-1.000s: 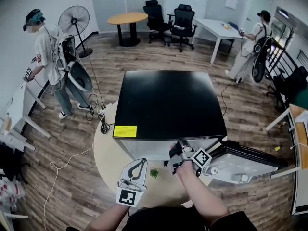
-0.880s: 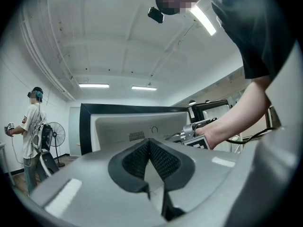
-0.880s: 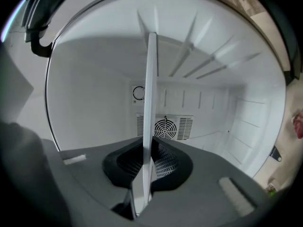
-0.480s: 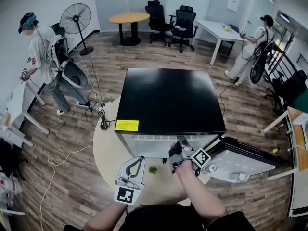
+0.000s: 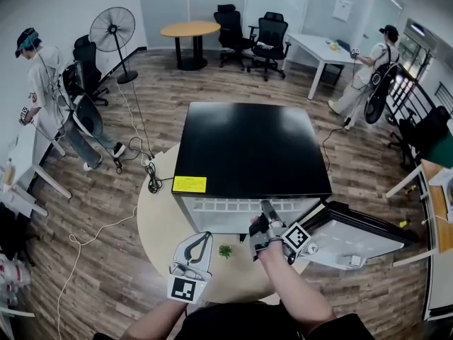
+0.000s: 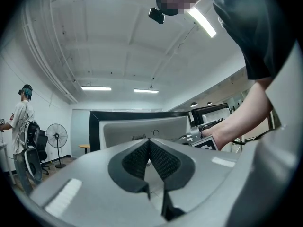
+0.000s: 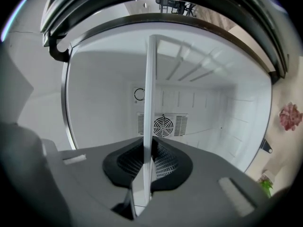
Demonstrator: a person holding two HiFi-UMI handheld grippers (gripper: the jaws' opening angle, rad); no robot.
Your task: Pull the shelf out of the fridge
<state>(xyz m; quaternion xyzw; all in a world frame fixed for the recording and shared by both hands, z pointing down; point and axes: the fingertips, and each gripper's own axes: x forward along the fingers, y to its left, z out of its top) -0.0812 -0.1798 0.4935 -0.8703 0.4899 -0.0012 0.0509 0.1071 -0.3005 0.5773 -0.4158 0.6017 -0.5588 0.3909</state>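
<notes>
Shelf panel (image 7: 150, 79), thin, white and seen edge-on, sits at the mouth of the black-topped fridge (image 5: 251, 147), pinched between the fingers of the right gripper (image 7: 147, 156). The left gripper (image 6: 150, 159) hangs over the round table (image 5: 159, 218), its fingers closed together on nothing, beside a small green sprig (image 5: 226, 251).

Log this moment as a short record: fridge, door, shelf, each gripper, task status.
fridge: black top, standing on a pale round table
door: open, swung out to the person's right
shelf: white, inside the fridge, front edge between the right gripper's jaws
right gripper: at the fridge opening, shut on the shelf edge
left gripper: held over the table, apart from the fridge, jaws together, nothing between them
task status: shelf gripped, not yet out
</notes>
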